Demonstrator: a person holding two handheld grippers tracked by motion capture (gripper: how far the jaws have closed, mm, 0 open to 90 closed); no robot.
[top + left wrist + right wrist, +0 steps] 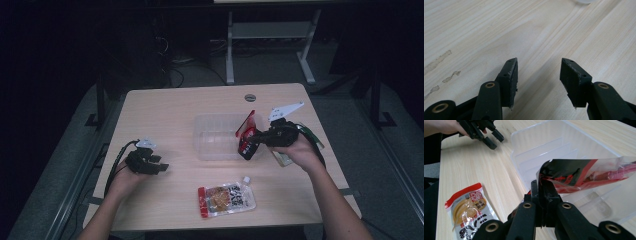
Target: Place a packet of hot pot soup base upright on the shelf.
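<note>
High view: the right gripper (252, 140) holds a red pouch (246, 134) over the clear bin (215, 137) on the table (165, 107).

Left gripper view: jaws open, empty.

Right gripper view: jaws clamp the pouch's edge; lower it fully inside before releasing.

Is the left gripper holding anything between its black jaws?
No, the left gripper is open, with bare pale wooden table between its jaws.

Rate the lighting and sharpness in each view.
High view: dim, dark surroundings, soft detail. Left gripper view: bright and even, table grain crisp. Right gripper view: well lit, glare on the red pouch and clear bin.
</note>
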